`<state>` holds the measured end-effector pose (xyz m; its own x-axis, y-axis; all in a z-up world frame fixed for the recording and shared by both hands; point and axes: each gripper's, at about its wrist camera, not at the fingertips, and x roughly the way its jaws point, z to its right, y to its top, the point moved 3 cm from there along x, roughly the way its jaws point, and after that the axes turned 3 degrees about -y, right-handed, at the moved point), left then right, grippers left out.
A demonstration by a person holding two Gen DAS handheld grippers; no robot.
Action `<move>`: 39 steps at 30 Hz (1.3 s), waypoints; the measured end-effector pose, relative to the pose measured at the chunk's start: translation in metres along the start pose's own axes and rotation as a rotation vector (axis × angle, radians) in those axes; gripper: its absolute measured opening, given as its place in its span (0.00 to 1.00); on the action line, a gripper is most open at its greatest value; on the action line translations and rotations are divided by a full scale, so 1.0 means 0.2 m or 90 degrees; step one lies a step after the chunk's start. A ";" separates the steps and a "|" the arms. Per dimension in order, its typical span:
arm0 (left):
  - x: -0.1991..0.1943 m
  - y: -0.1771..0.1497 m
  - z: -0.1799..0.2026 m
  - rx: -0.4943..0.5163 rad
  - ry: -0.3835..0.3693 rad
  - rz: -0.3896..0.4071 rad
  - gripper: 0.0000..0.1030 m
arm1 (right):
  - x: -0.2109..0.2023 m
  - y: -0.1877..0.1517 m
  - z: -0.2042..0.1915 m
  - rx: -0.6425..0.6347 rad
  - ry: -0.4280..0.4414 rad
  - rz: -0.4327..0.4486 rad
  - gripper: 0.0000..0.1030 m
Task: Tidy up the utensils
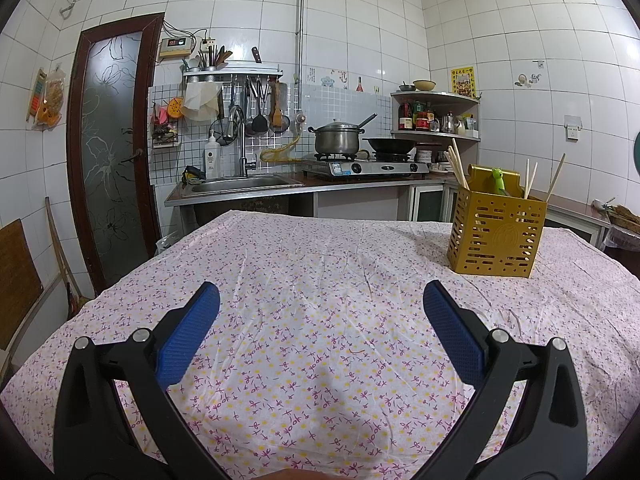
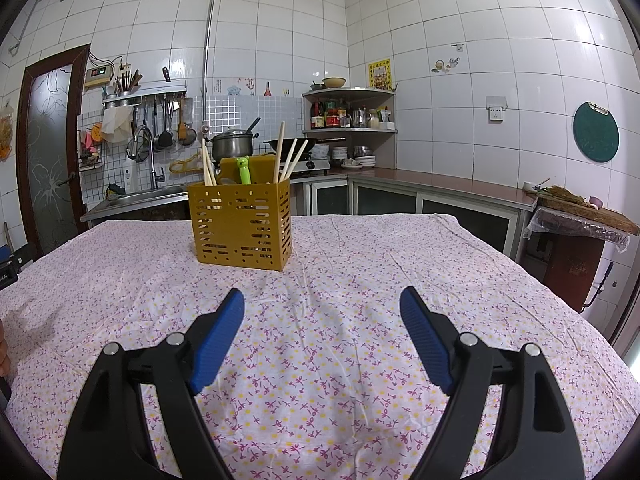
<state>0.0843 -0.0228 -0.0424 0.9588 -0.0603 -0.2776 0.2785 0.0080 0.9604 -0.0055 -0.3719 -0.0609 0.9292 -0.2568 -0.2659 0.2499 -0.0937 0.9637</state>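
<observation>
Tablecloth (image 2: 360,264): utensil holder (image 2: 242,226) beyond tool (image 2: 322,308)

A mustard-yellow slotted utensil holder (image 2: 242,226) stands on a white tablecloth (image 2: 360,288) dotted with purple and yellow flowers.

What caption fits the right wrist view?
Open right gripper above the floral tablecloth, facing a yellow holder with chopsticks.

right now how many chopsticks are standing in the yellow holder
5 visible: two chopsticks leaning at the left end of the yellow holder, three at the right end. Shorter ones may sit hidden behind the walls.
</observation>
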 end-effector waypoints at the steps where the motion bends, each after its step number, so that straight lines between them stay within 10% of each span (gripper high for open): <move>1: 0.00 0.00 0.00 0.000 0.000 -0.001 0.95 | 0.00 0.00 0.00 0.000 0.000 0.000 0.76; 39: 0.01 -0.02 -0.01 0.001 -0.001 -0.001 0.95 | 0.00 0.00 0.00 0.001 0.000 -0.001 0.79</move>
<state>0.0844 -0.0204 -0.0464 0.9582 -0.0616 -0.2794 0.2804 0.0069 0.9599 -0.0058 -0.3716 -0.0610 0.9290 -0.2563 -0.2668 0.2505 -0.0950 0.9634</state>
